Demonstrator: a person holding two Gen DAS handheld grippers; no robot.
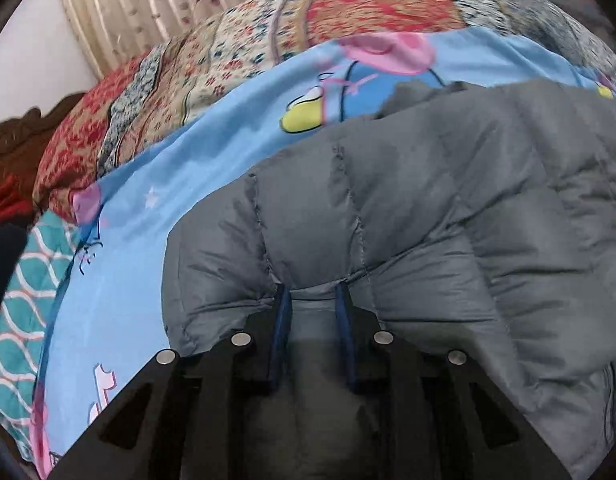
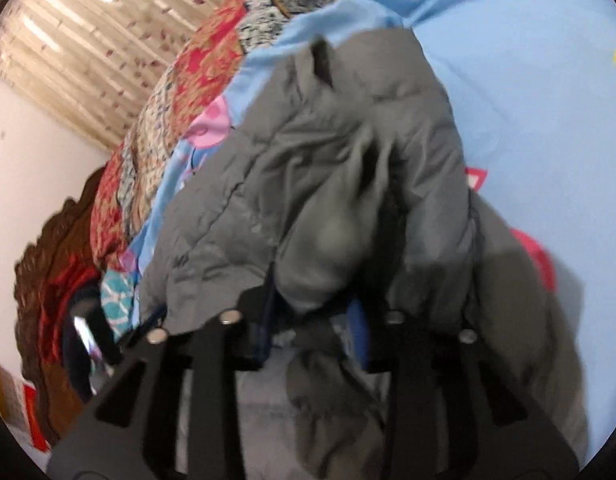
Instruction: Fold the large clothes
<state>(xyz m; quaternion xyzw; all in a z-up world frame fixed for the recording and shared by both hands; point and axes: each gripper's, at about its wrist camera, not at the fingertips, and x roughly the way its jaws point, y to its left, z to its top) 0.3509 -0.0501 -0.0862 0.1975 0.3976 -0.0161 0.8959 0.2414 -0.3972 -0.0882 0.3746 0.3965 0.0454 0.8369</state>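
Left gripper on grey jacket

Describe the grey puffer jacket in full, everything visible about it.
The grey puffer jacket is quilted, with stitched channels and a smooth, slightly shiny shell that looks like nylon. It lies crumpled and bunched on the light blue cartoon-print sheet, not yet folded flat. The left gripper pinches a fold of its edge between blue pads. In the right wrist view a loose bunch of fabric hangs between the right gripper fingers, whose jaws stand apart.
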